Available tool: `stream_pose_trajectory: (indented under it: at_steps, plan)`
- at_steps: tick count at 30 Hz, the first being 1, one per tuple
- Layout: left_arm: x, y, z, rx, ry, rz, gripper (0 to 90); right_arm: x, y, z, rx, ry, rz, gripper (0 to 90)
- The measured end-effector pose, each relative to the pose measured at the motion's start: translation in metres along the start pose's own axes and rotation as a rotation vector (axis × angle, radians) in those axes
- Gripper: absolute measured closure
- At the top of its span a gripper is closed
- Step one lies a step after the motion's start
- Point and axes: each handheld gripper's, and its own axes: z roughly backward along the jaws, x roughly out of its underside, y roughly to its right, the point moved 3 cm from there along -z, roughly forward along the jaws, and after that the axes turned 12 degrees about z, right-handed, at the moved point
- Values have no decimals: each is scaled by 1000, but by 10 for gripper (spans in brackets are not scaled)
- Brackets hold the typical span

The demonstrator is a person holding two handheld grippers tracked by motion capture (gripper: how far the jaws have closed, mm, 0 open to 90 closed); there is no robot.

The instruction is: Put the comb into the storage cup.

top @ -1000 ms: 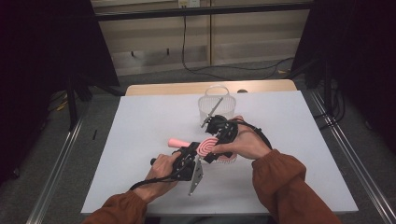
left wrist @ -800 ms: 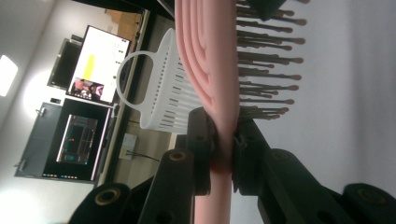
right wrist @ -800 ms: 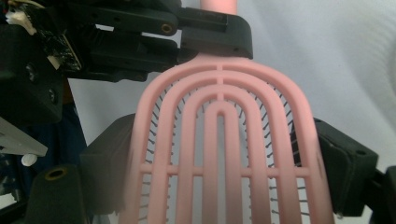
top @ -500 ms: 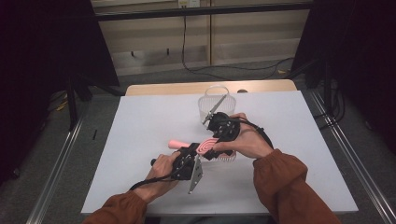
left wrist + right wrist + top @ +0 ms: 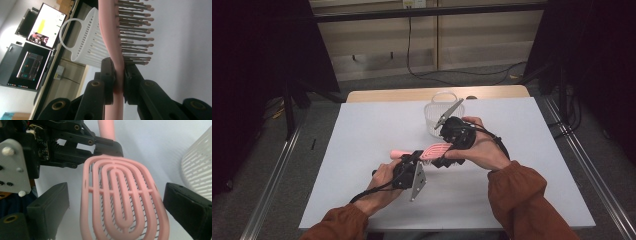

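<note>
Pinching the pink hairbrush at its neck, the left gripper holds it; its vented oval head lies untouched between the right gripper jaws — spread, just been opening.

A white slotted basket (with a loop handle) stands on the white table.
</note>
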Motion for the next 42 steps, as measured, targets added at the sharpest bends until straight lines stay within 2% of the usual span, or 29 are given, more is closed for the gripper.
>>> stream_pose_trajectory:
  at_steps: [8,10,12,14,16,23,26,29,35,38,42]
  plan:
    - [2,-7,1,8,1,69,810,-2,-2,8,33,61,18,36]
    - [3,-9,0,25,17,113,810,-2,-2,11,40,77,24,29]
    - [4,-11,0,23,12,126,810,-1,-1,14,45,100,33,30]
    - [5,-13,0,25,13,141,810,0,-2,16,46,121,25,42]
    - [6,-15,0,24,8,153,810,1,-1,18,71,141,29,40]
    - [10,-26,3,15,16,203,810,2,0,28,85,214,24,37]
    - [12,-30,4,21,20,250,810,6,-1,30,100,245,7,38]
    - [15,-32,4,27,17,269,810,11,-1,31,116,270,-5,38]
    - [17,-39,7,60,32,348,810,22,-1,26,116,266,-19,50]
    - [20,-42,8,90,44,411,810,26,-1,24,112,277,-23,50]
    - [22,-47,11,114,68,472,810,30,-2,20,109,288,-25,55]
